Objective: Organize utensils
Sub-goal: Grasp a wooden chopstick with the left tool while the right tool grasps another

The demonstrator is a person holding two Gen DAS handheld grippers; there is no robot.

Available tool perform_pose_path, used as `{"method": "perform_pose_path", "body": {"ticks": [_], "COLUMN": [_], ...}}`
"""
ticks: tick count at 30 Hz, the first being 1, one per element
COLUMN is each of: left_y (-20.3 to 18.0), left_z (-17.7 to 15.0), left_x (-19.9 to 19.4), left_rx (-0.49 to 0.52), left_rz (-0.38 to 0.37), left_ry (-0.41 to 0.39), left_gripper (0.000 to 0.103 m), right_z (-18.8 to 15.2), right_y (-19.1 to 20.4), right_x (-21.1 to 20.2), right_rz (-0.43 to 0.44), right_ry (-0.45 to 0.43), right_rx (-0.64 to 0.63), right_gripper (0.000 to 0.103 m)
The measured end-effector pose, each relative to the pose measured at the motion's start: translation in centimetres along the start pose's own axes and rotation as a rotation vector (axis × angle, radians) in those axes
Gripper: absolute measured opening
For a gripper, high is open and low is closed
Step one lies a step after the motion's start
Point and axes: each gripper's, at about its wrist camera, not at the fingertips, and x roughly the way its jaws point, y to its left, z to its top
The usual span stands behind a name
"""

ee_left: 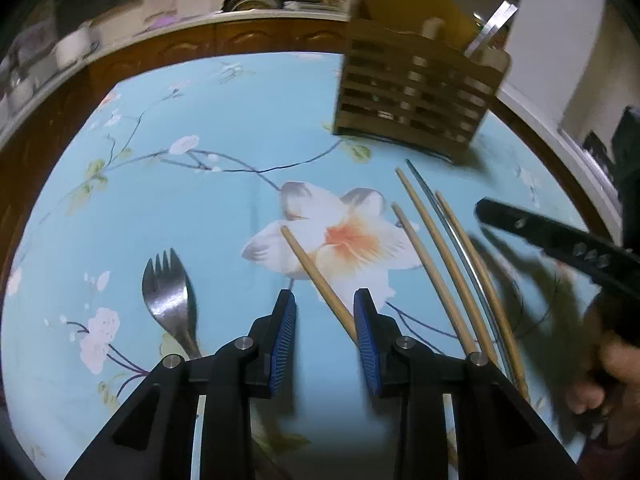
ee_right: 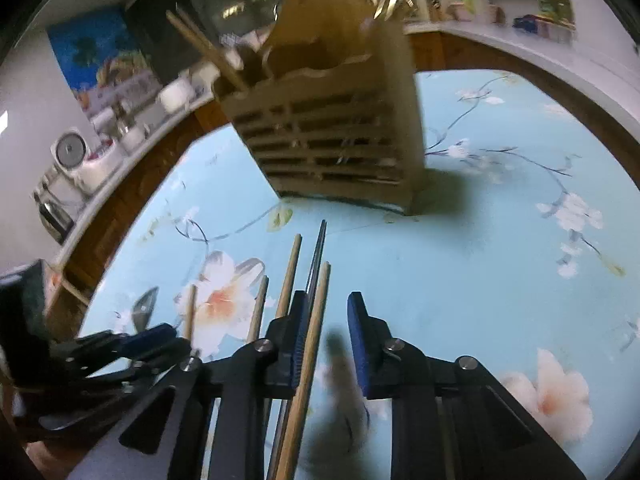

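Bamboo chopsticks (ee_left: 316,276) lie between both low-angled hand-held grippers' parted jaws: left hand-held gripper (ee_left: 325,320), right hand-held gripper (ee_right: 328,332).

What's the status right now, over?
Both jaws open, empty. Left gripper straddles one chopstick. Wooden holder ahead. Nothing blocking.

My two wrist cameras, low over the table (ee_left: 224,128)

Both face the wooden holder (ee_left: 416,96); they share it and the chopsticks (ee_right: 316,344).
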Motion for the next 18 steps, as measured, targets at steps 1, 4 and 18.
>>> {"method": "perform_pose_path", "body": {"ticks": [1, 4, 18], "left_y": [0.1, -0.2, -1.5], "left_z": [0.1, 0.5, 2.6], "left_x": [0.1, 0.7, 3.4], "left_rx": [-0.006, 0.013, 0.047], "left_rz": [-0.004, 0.008, 0.055], "left_ry": [-0.002, -0.005, -0.025], "left_gripper": [0.030, 0.030, 0.011], "right_z": [0.1, 0.1, 1.4], "right_y": [0.2, 0.7, 1.4], "right_x": [0.6, 1.6, 2.7], "right_rz": [-0.011, -0.033, -0.072], "right_ry": [0.022, 0.045, 0.056], "right_rx": [-0.015, -0.050, -0.119], "right_gripper": [0.015, 0.010, 0.008]}}
